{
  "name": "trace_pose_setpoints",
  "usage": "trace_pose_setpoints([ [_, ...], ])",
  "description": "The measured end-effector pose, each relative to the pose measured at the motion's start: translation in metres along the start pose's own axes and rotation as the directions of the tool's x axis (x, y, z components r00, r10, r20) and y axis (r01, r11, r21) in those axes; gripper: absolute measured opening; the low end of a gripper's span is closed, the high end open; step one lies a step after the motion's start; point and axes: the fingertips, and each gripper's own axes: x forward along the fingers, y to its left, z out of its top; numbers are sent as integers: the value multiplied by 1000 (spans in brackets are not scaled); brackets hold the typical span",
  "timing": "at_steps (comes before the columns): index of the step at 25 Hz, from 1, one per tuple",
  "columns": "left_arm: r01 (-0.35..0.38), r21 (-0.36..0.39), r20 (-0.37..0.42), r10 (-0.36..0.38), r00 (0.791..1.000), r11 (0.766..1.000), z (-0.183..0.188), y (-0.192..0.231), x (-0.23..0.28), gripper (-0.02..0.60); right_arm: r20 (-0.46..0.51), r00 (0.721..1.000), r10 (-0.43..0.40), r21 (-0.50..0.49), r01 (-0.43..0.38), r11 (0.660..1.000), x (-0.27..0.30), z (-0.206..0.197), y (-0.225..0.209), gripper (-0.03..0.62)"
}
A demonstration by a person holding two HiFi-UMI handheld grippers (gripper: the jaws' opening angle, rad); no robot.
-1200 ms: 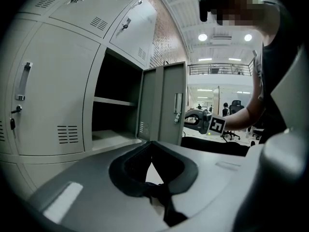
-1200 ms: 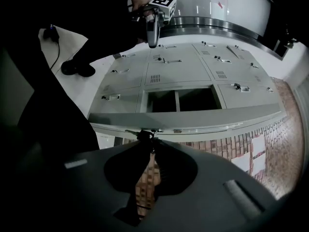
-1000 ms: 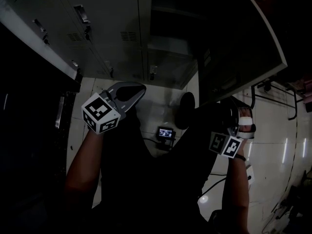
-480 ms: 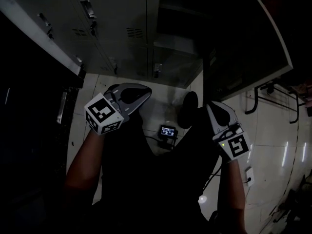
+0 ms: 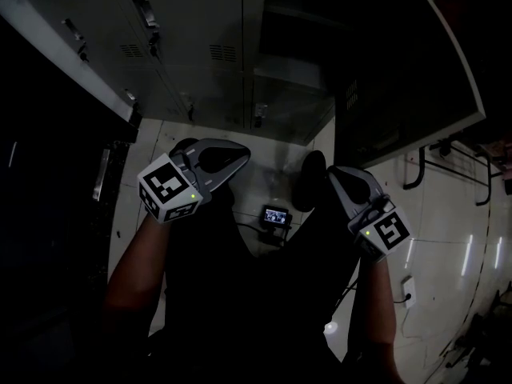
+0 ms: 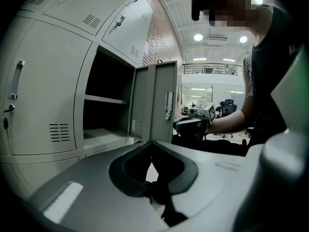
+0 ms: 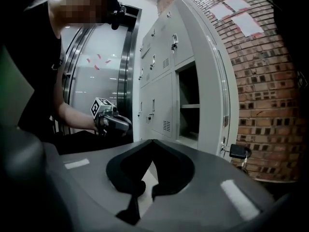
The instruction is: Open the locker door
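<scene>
The grey locker door [image 5: 416, 70] stands swung wide open at the upper right of the head view, and the dark compartment [image 5: 292, 62] beside it is exposed, with a shelf inside. The left gripper view shows the same door [image 6: 157, 108] and compartment [image 6: 104, 115]. In the right gripper view the door [image 7: 212, 95] is edge-on, with a key tag [image 7: 239, 151] hanging low on it. My left gripper [image 5: 238, 152] is shut and empty, held in front of my body and apart from the lockers. My right gripper [image 5: 332, 174] is also shut on nothing, below the open door and clear of it.
Closed grey lockers [image 5: 176, 46] with handles fill the row left of the open one. A small lit screen [image 5: 276, 216] and cables lie on the pale tiled floor between my arms. A black metal frame [image 5: 448, 154] stands at the right. A brick wall [image 7: 270, 81] flanks the lockers.
My right gripper has come away from under the door, turned to point at the lockers, and its jaws have closed. The left gripper has hardly moved.
</scene>
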Motion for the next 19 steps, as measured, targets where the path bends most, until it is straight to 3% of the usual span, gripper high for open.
trace_pose_setpoints([
  [19, -13, 16, -19, 14, 1000, 1000, -1, 0, 1, 11, 8, 1000, 2, 15, -2, 1000, -1, 1, -1, 0],
])
